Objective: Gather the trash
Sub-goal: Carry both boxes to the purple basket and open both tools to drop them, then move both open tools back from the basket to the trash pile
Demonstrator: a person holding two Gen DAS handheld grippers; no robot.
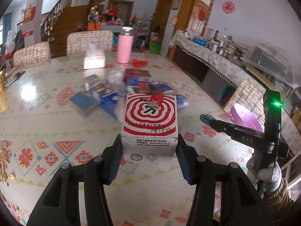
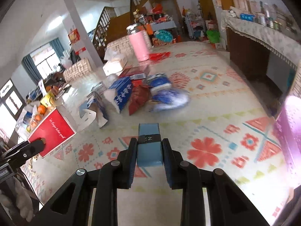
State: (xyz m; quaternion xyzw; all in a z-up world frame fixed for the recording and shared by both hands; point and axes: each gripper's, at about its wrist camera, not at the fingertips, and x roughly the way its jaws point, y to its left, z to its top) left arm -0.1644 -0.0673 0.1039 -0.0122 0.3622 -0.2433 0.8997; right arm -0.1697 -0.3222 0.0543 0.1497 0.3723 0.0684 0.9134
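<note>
My left gripper (image 1: 149, 150) is shut on a white carton with red rings (image 1: 149, 120) and holds it above the patterned table (image 1: 37, 124). In the right wrist view that same carton (image 2: 54, 131) shows its red side at the left, with a left gripper finger (image 2: 36, 144) on it. My right gripper (image 2: 149, 146) is shut on a small blue box with a black band (image 2: 149, 150), also clear of the table. Beyond both lies a pile of trash (image 2: 143, 92): blue cartons, a red packet and blue-white wrappers. Its far part is blurred.
A pink tumbler (image 1: 124, 46) and a tissue pack (image 1: 94, 60) stand behind the pile. A purple bin (image 1: 244, 117) sits off the table's right edge, by a chair. A gloved hand (image 1: 263, 171) holds the right gripper. Fruit (image 2: 40, 109) lies at the left.
</note>
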